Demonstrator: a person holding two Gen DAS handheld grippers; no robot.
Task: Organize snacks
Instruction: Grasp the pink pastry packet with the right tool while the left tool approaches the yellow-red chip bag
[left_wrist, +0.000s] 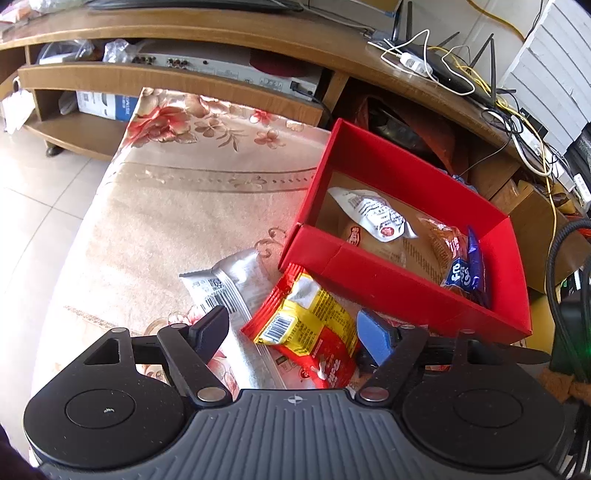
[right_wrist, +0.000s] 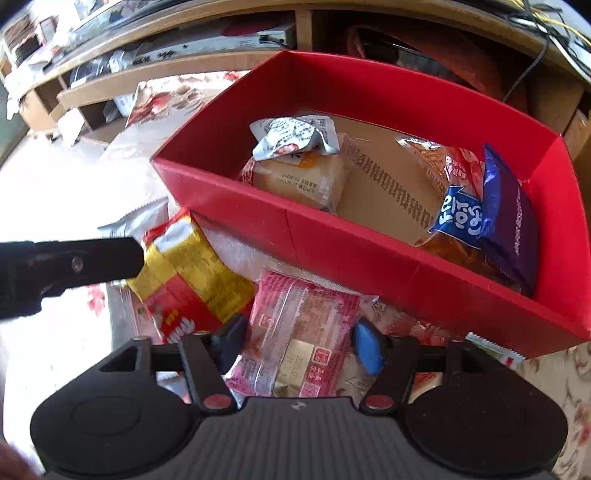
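A red box on the floral cloth holds several snack packets, among them a blue one and a white one. In front of the box lie a red-and-yellow packet, a silver packet and a pink packet. My left gripper is open, its jaws on either side of the red-and-yellow packet. My right gripper is open, its jaws on either side of the pink packet. The left gripper's finger shows in the right wrist view.
A wooden TV stand with a silver media player stands behind the cloth-covered table. A router and tangled cables lie on the stand at right. Tiled floor is to the left.
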